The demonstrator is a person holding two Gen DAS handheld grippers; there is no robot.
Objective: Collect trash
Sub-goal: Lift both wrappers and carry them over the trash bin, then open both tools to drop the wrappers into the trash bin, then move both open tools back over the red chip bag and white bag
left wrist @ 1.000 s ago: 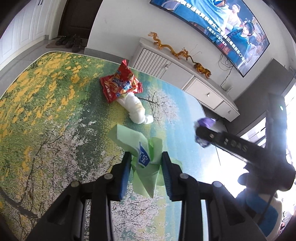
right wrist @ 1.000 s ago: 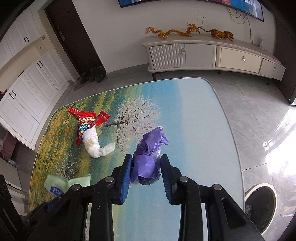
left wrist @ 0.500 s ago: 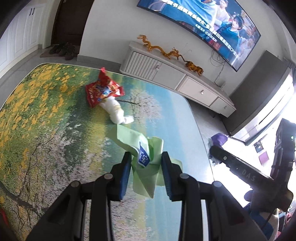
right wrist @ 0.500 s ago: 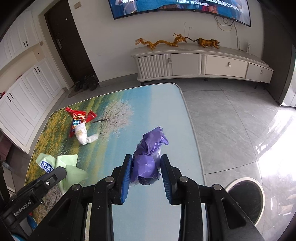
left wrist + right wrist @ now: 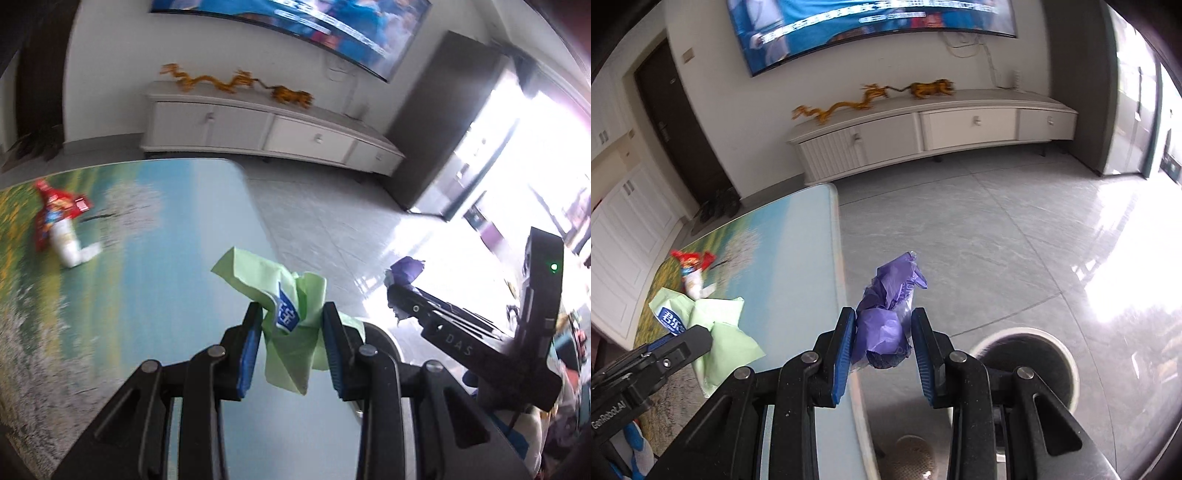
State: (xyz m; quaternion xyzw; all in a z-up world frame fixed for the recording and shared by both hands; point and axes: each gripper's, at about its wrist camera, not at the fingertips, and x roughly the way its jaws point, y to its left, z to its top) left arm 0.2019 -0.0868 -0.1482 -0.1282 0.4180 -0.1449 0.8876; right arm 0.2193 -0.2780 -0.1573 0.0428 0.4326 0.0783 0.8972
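Above the landscape-printed table (image 5: pixel 798 236) and beside the round dark-mouthed floor bin (image 5: pixel 1027 354), the left gripper (image 5: pixel 291 332) was clamped on a crumpled light-green paper wrapper (image 5: pixel 291 343), and the right gripper (image 5: pixel 883 332), out past the table edge, pinched a scrunched purple plastic wrapper (image 5: pixel 882 328).
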